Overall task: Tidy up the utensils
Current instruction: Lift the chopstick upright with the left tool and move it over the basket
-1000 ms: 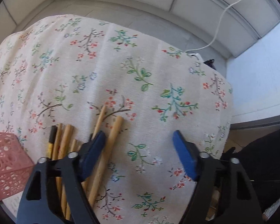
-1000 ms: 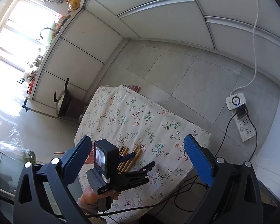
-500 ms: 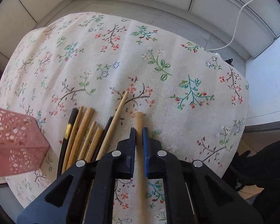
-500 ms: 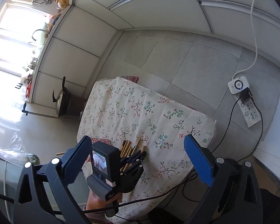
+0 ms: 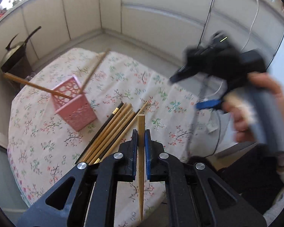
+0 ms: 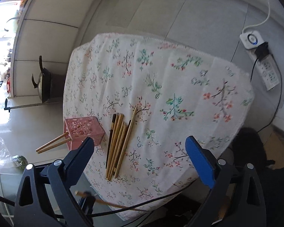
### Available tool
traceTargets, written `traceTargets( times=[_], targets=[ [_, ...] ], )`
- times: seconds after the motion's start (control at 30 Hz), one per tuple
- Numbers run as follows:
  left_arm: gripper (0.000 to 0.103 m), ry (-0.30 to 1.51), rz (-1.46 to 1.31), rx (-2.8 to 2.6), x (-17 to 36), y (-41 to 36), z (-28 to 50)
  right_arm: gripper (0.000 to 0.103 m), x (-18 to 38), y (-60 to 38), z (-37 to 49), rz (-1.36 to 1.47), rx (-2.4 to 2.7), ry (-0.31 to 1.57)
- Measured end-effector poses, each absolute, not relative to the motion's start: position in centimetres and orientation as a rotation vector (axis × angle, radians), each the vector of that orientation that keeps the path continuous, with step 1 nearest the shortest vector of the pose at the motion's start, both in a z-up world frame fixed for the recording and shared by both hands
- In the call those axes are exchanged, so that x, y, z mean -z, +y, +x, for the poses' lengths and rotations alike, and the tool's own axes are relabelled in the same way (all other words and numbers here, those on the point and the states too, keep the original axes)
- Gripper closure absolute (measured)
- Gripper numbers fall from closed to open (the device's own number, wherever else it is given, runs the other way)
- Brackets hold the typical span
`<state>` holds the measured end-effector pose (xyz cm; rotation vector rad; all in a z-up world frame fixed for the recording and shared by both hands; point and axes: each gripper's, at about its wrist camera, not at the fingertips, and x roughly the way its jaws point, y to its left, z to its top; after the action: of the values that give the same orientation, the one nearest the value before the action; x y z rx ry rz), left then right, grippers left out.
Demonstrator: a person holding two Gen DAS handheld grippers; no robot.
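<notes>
My left gripper (image 5: 140, 132) is shut on a wooden chopstick (image 5: 141, 151) and holds it up above the table; the stick also shows blurred in the right wrist view (image 6: 111, 203). Several wooden and black chopsticks (image 5: 111, 132) lie side by side on the floral cloth, also seen in the right wrist view (image 6: 119, 141). A pink perforated holder (image 5: 73, 104) stands left of them with two sticks leaning out, and shows in the right wrist view (image 6: 83, 132). My right gripper (image 6: 140, 151) is open and empty, high above the chopsticks; it appears blurred in the left wrist view (image 5: 217, 66).
The small table with the floral cloth (image 6: 170, 79) stands on a tiled floor. A power strip with a cable (image 6: 263, 66) lies on the floor at the right. A dark pot on a stand (image 6: 43, 83) is beyond the table's left side.
My left gripper closed on one chopstick from the pile and lifted it off the cloth. My right gripper has come down closer to the table, still open.
</notes>
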<state>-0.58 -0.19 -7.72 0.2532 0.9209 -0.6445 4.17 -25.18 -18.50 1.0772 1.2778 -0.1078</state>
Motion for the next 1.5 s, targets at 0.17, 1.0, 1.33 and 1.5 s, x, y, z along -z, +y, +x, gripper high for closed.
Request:
traceTargets(
  times=[0.17, 1.0, 1.33, 1.5],
  targets=[
    [0.096, 0.812, 0.174, 0.681, 4.7, 2.8, -2.4, 0.054, 20.7, -23.0, 6.5, 1.0, 0.167, 1.349],
    [0.096, 0.596, 0.031, 0.677, -0.5, 8.3, -4.3, 0.091, 22.3, -17.9, 12.5, 0.729, 0.417, 1.342],
    [0.096, 0.567, -0.058, 0.62, -1.3, 9.9, -3.9, 0.098, 19.7, -22.1, 9.0, 0.877, 0.243, 1.17],
    [0.096, 0.534, -0.095, 0.577, -1.9, 9.9, -3.9, 0.098, 13.9, -22.2, 6.6, 0.798, 0.131, 1.026]
  ],
)
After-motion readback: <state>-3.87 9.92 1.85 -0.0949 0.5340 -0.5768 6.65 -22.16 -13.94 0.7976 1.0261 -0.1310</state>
